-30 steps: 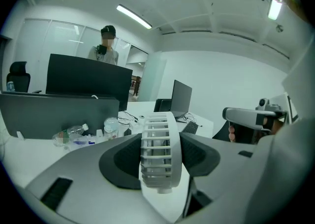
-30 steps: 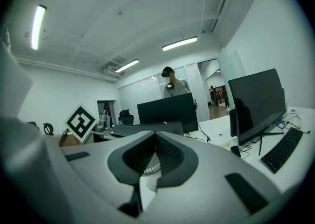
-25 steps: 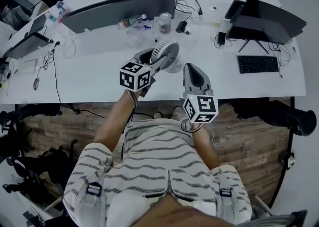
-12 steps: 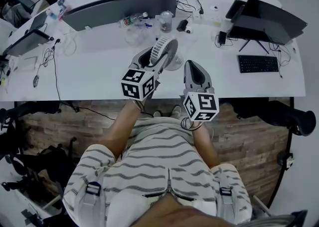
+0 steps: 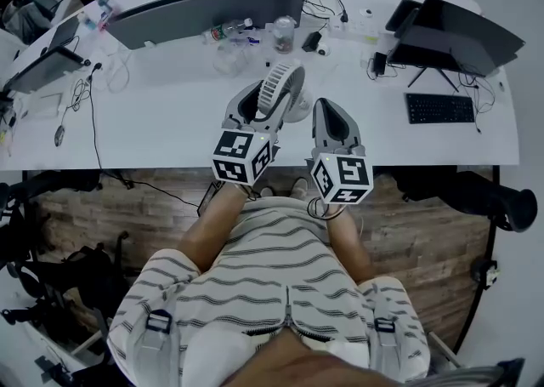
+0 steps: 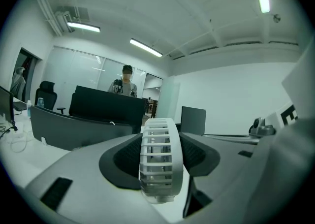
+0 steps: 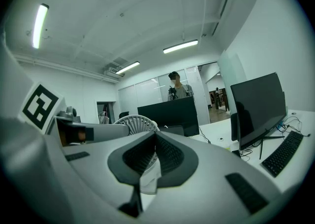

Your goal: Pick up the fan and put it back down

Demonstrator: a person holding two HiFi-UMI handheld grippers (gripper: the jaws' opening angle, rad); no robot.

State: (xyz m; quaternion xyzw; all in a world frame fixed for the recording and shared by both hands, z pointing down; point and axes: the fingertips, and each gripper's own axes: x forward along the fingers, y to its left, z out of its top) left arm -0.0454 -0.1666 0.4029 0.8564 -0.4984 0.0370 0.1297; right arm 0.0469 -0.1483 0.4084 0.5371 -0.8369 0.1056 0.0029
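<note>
A small white fan (image 5: 281,86) with a round slatted cage is over the white desk (image 5: 170,113), near its front edge. My left gripper (image 5: 265,94) is shut on the cage, one jaw on each side. In the left gripper view the fan (image 6: 160,161) stands edge-on between the two dark pads (image 6: 127,156). Whether its base touches the desk I cannot tell. My right gripper (image 5: 328,110) is beside it on the right, shut and empty. In the right gripper view its jaws meet at the right gripper (image 7: 154,142) tip, with the fan (image 7: 137,121) behind on the left.
A curved monitor (image 5: 204,13) and a dark screen stand at the back of the desk. A plastic bottle (image 5: 228,34), a cup (image 5: 283,34) and cables lie behind the fan. A keyboard (image 5: 439,109) and another monitor (image 5: 463,32) are at the right. A person (image 7: 178,88) stands across the desk.
My left gripper has drawn back slightly toward the desk's front edge and tipped up, and the fan in it now shows more edge-on. The right gripper has barely moved.
</note>
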